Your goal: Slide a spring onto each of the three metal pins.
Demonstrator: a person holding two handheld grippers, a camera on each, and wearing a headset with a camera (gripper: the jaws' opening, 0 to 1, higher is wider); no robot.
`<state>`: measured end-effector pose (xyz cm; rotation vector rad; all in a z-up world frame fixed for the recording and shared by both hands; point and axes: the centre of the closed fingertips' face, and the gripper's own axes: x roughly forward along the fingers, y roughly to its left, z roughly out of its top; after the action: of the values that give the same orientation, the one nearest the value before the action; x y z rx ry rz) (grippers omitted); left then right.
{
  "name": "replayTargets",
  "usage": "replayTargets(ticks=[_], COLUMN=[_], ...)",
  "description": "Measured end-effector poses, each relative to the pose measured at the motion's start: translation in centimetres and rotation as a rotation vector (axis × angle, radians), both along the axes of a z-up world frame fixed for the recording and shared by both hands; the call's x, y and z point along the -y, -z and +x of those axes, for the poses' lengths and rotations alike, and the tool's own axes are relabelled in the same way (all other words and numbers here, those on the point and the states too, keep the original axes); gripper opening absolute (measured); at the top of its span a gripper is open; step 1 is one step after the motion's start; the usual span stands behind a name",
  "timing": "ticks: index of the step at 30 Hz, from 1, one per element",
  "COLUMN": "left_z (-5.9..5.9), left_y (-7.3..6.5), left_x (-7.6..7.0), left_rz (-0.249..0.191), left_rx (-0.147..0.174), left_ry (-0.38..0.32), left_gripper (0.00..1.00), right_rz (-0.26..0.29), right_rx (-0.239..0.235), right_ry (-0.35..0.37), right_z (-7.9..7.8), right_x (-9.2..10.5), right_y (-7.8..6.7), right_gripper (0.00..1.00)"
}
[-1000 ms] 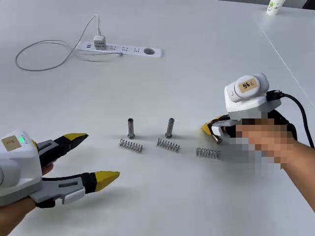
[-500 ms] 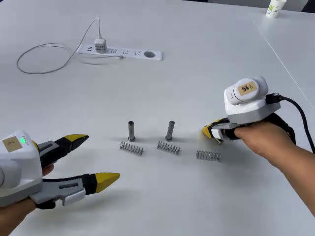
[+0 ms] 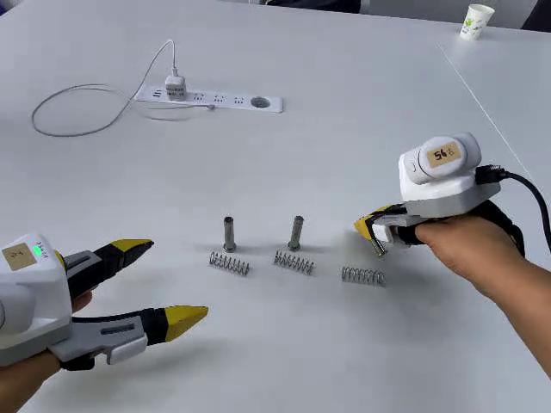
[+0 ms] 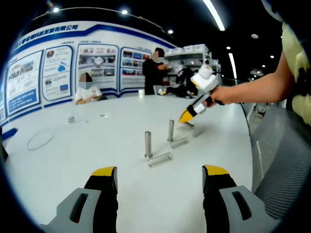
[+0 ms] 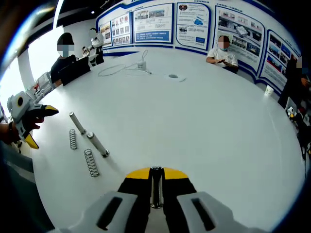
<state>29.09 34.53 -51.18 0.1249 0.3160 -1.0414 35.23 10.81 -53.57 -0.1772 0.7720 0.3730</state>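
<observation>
Now the right hand-held gripper (image 3: pixel 371 231) is clenched on a pin (image 5: pixel 155 187) just past the springs' (image 3: pixel 294 262) right end; the left hand-held gripper (image 3: pixel 174 279) gapes, bare bench (image 3: pixel 362 138) all round.

Colour reference: white table (image 3: pixel 344 129), yellow-tipped grippers.
I read yellow jaw tips, dark grey arms and white housings on the left gripper (image 3: pixel 168 280) and right gripper (image 3: pixel 372 232); standing pins (image 3: pixel 229 232), held pin (image 5: pixel 155 187) and springs (image 3: pixel 229 263) silver-grey; power strip (image 3: pixel 207 101) white; paper cup (image 3: pixel 475 21) white with green print.
</observation>
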Motion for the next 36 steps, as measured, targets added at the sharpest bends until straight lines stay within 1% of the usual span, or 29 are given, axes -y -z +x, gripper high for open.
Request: replayTargets(ticks=[7, 17, 36], left_z=[-0.1, -0.2, -0.2], left_y=[-0.1, -0.3, -0.2], left_x=[-0.1, 0.0, 0.2], left_rz=[0.002, -0.004, -0.003], left_rx=[0.004, 0.008, 0.008], left_ry=[-0.002, -0.002, 0.004], left_gripper=[0.72, 0.73, 0.73], right_rz=[0.007, 0.017, 0.027], right_rx=[0.023, 0.055, 0.083], right_ry=[0.005, -0.001, 0.012], right_z=[-0.3, -0.6, -1.3], right_x=[0.0, -0.5, 0.0], right_y=[-0.7, -1.6, -1.9], right_gripper=[0.09, 0.09, 0.09])
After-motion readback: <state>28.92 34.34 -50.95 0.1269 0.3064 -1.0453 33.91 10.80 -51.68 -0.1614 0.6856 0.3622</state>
